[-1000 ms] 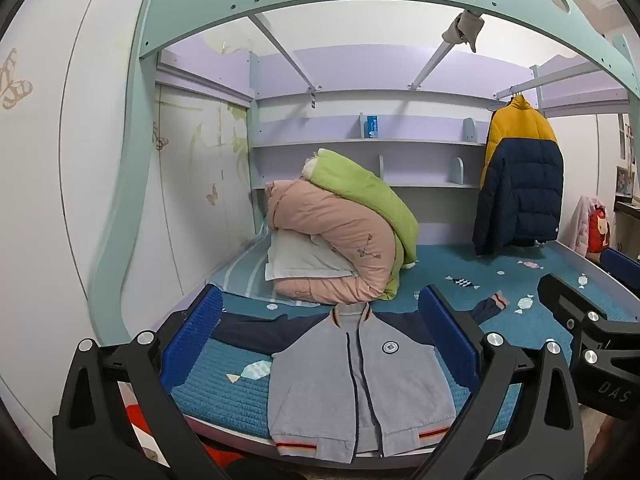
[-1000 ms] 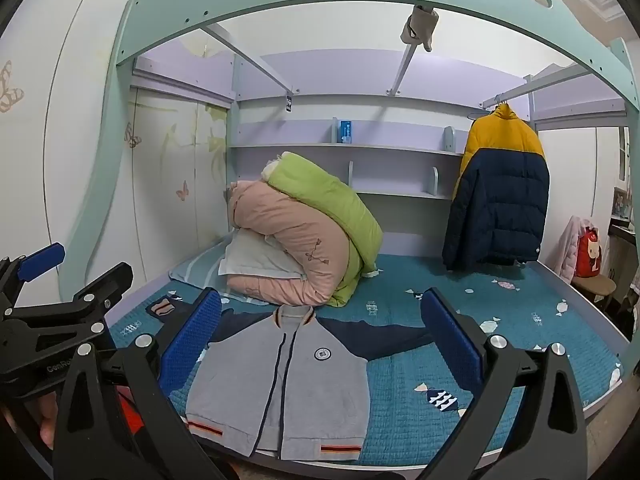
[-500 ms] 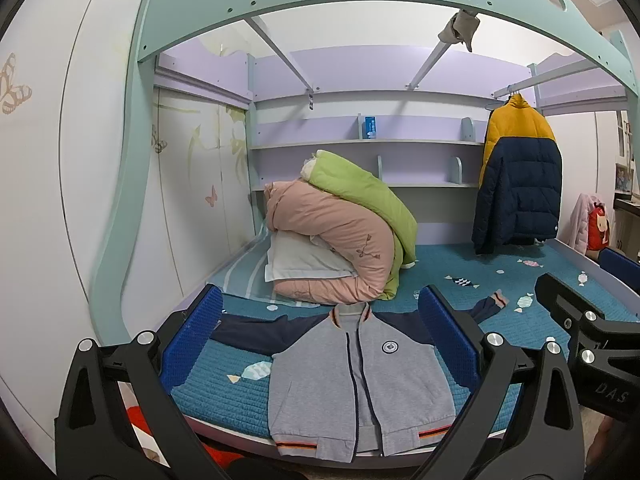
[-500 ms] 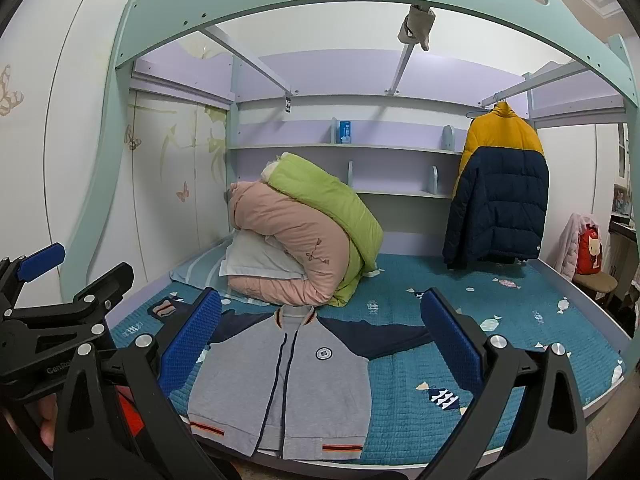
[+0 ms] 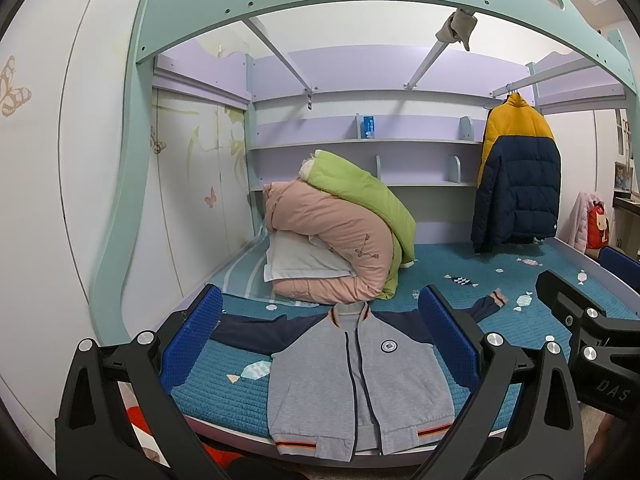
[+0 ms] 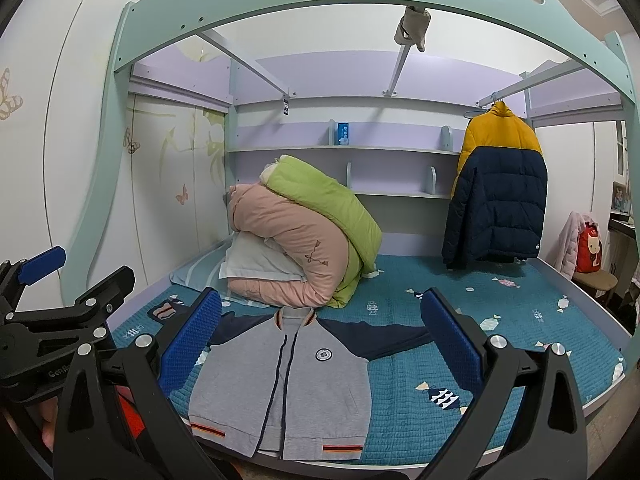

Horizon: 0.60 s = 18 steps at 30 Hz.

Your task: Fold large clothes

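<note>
A grey zip jacket (image 5: 356, 384) with navy sleeves lies flat, face up, at the front edge of the teal bed (image 5: 520, 320), sleeves spread out sideways. It also shows in the right wrist view (image 6: 288, 384). My left gripper (image 5: 316, 336) is open and empty, held in the air in front of the bed. My right gripper (image 6: 316, 336) is open and empty too, held beside it to the right. Neither touches the jacket. The right gripper's body (image 5: 592, 336) shows at the right edge of the left wrist view, the left gripper's body (image 6: 52, 320) at the left edge of the right wrist view.
Rolled pink and green quilts (image 5: 340, 240) on a white pillow lie behind the jacket's collar. A yellow and navy puffer coat (image 5: 516, 176) hangs at the right over the bed. A green arch frame (image 5: 320, 4) spans overhead. Shelves line the back wall.
Both views have crept slightly closer to the bed; nothing else has moved.
</note>
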Each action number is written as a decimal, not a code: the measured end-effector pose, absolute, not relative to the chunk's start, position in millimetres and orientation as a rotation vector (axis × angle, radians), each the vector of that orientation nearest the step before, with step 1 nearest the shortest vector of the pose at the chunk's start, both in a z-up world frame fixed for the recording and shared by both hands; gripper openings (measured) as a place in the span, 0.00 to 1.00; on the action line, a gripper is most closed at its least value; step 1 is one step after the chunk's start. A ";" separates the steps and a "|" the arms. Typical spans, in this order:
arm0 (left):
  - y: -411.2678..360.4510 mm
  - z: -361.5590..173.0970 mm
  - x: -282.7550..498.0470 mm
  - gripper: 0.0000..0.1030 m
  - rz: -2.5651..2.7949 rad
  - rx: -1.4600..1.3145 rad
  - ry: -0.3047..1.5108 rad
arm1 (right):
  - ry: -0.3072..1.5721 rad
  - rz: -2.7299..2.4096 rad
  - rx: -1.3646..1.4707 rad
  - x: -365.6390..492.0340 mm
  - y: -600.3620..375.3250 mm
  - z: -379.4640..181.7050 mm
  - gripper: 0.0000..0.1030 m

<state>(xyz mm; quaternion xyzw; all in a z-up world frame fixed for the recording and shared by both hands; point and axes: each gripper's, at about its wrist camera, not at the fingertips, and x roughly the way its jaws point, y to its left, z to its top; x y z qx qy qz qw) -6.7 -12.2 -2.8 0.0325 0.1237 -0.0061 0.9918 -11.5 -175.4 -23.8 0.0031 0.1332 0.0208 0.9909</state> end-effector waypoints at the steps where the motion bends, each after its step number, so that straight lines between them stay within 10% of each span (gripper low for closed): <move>1: -12.5 -3.1 -6.9 0.95 -0.012 0.066 0.248 | 0.267 0.041 0.006 -11.6 -175.3 -24.0 0.93; 18: -16.7 -1.5 -10.8 0.95 -0.014 0.071 0.248 | 0.264 0.042 0.010 -12.7 -177.2 -24.1 0.93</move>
